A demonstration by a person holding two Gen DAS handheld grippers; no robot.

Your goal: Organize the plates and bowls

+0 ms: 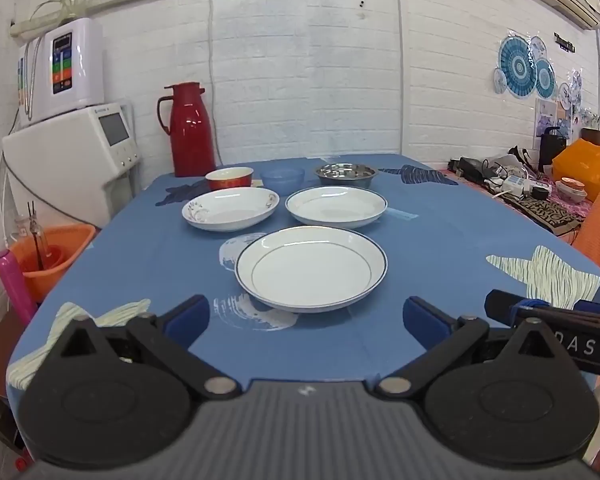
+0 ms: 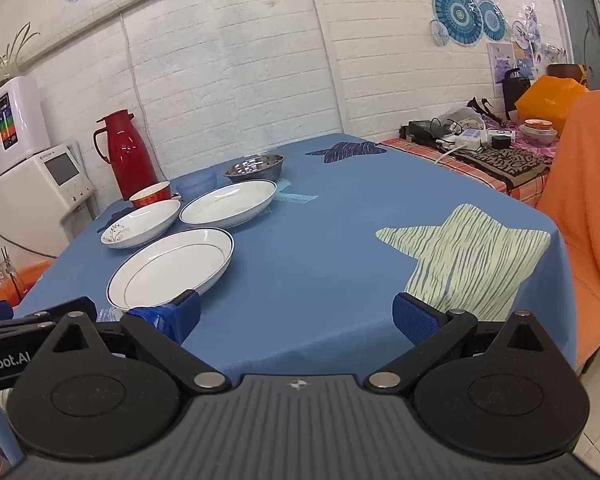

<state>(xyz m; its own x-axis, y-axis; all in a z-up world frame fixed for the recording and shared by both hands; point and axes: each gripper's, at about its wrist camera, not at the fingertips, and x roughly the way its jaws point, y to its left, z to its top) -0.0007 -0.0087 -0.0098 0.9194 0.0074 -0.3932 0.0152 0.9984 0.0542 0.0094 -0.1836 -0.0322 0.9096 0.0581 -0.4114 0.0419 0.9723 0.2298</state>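
Three white plates lie on the blue tablecloth: a blue-rimmed plate nearest, a floral plate behind it on the left, and another blue-rimmed plate on the right. Behind them stand a red bowl, a blue plastic bowl and a steel bowl. My left gripper is open, just short of the nearest plate. My right gripper is open over bare cloth, right of that plate.
A red thermos stands at the table's back left corner. White appliances and an orange basin sit left of the table. A cluttered side table and an orange-covered chair are on the right.
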